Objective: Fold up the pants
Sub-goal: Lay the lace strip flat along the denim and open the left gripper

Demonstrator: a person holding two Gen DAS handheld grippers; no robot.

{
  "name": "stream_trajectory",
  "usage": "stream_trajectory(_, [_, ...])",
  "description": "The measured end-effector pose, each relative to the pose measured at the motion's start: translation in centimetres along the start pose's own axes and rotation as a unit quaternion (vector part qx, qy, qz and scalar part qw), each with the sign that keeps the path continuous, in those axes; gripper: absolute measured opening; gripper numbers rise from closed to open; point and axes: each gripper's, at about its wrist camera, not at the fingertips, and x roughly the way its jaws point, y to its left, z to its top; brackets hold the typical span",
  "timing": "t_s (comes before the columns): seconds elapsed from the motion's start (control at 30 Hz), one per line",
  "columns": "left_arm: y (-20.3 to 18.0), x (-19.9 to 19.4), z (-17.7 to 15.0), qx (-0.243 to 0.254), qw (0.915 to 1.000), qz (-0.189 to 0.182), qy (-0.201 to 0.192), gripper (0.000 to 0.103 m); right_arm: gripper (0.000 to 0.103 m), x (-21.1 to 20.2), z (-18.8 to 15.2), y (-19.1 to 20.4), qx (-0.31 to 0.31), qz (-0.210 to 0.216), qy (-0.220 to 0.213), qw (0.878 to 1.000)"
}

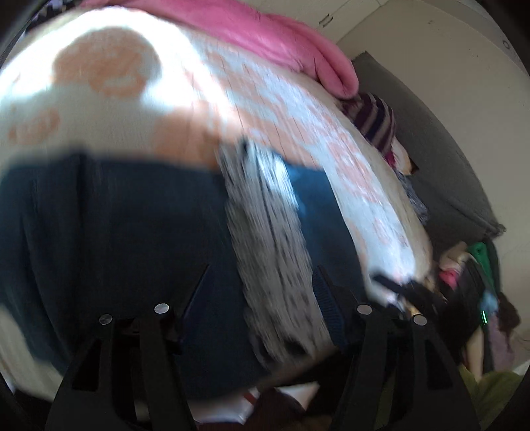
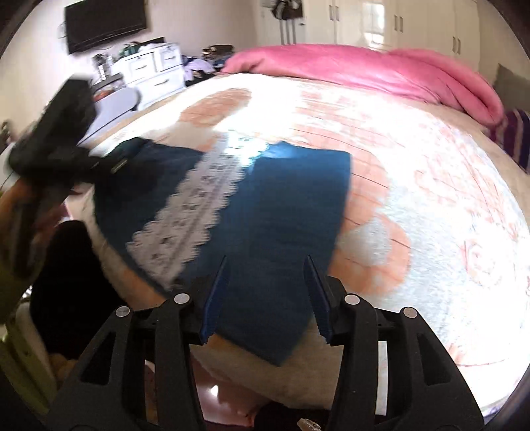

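Note:
Dark teal pants (image 2: pixel 281 205) with a white lace stripe (image 2: pixel 198 205) lie flat on a bed with a white and peach bedspread (image 2: pixel 430 199). In the right wrist view my right gripper (image 2: pixel 266 272) hovers over the near end of the pants. Its blue-padded fingers stand apart and the cloth lies flat below them. The left gripper (image 2: pixel 56 139) shows blurred at the pants' left end, with a hand under it. In the left wrist view my left gripper (image 1: pixel 261 285) is open over the pants (image 1: pixel 116 215) and lace stripe (image 1: pixel 265 232), and the picture is blurred.
A pink duvet (image 2: pixel 364 66) is bunched along the far side of the bed, with a striped purple cloth (image 2: pixel 513 139) beside it. White drawers (image 2: pixel 155 66) and a wall screen (image 2: pixel 106 23) stand at the far left. Clothes (image 1: pixel 470 275) are piled beside the bed.

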Motion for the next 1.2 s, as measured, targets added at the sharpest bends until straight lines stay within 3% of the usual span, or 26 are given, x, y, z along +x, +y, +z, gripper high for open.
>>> stream_trajectory(0.13, [-1.0, 0.9, -2.5, -0.012, 0.9997, 0.003, 0.019, 0.061, 0.042, -0.5, -0.5, -0.3, -0.006, -0.002, 0.003, 1.000])
stream_trajectory(0.17, [-1.2, 1.3, -2.9, -0.010, 0.9997, 0.010, 0.022, 0.062, 0.043, -0.2, -0.6, -0.5, -0.003, -0.002, 0.003, 1.000])
stream_trajectory(0.2, [-1.4, 1.7, -3.2, -0.007, 0.9996, 0.019, 0.021, 0.072, 0.044, -0.2, -0.7, -0.5, -0.003, 0.000, 0.003, 1.000])
stream_trajectory(0.3, [-2.0, 2.8, -3.5, -0.001, 0.9989, 0.044, 0.016, 0.073, 0.046, 0.8, -1.3, 0.4, 0.000, 0.008, 0.005, 1.000])
stream_trajectory(0.33, [-2.3, 3.0, -3.5, 0.003, 0.9986, 0.052, 0.009, 0.067, 0.048, 1.0, -1.5, 0.6, 0.000, 0.010, 0.005, 1.000])
stream_trajectory(0.37, [-2.5, 3.0, -3.6, 0.007, 0.9981, 0.061, 0.005, 0.054, 0.048, 1.1, -1.6, 0.7, 0.000, 0.009, 0.007, 1.000])
stream_trajectory(0.4, [-2.5, 3.1, -3.6, 0.013, 0.9977, 0.067, 0.004, 0.018, 0.048, 1.2, -1.7, 0.8, 0.001, 0.010, 0.008, 1.000])
stream_trajectory(0.43, [-2.5, 3.0, -3.6, 0.015, 0.9976, 0.067, 0.005, 0.011, 0.048, 1.3, -1.8, 0.9, 0.001, 0.011, 0.008, 1.000])
stream_trajectory(0.67, [-2.1, 1.0, -4.3, 0.050, 0.9942, 0.096, 0.004, 0.014, 0.049, 0.8, -1.5, 2.5, -0.027, 0.023, -0.002, 0.999])
stream_trajectory(0.77, [-1.5, 1.4, -4.1, 0.051, 0.9933, 0.103, 0.009, 0.021, 0.049, 2.0, -1.5, 3.1, -0.036, 0.030, 0.011, 0.999])
stream_trajectory(0.9, [-2.5, 1.8, -3.8, 0.067, 0.9912, 0.114, 0.005, 0.029, 0.049, 4.1, -2.6, 3.2, -0.040, 0.018, 0.063, 0.997])
stream_trajectory(1.1, [-3.4, 1.5, -3.3, 0.080, 0.9892, 0.123, -0.004, 0.041, 0.053, 4.0, -2.6, 3.0, -0.027, 0.024, 0.061, 0.997])
stream_trajectory(1.2, [-3.9, 1.1, -2.7, 0.090, 0.9875, 0.129, -0.011, 0.042, 0.055, 3.8, -2.6, 3.0, -0.020, 0.025, 0.060, 0.998])
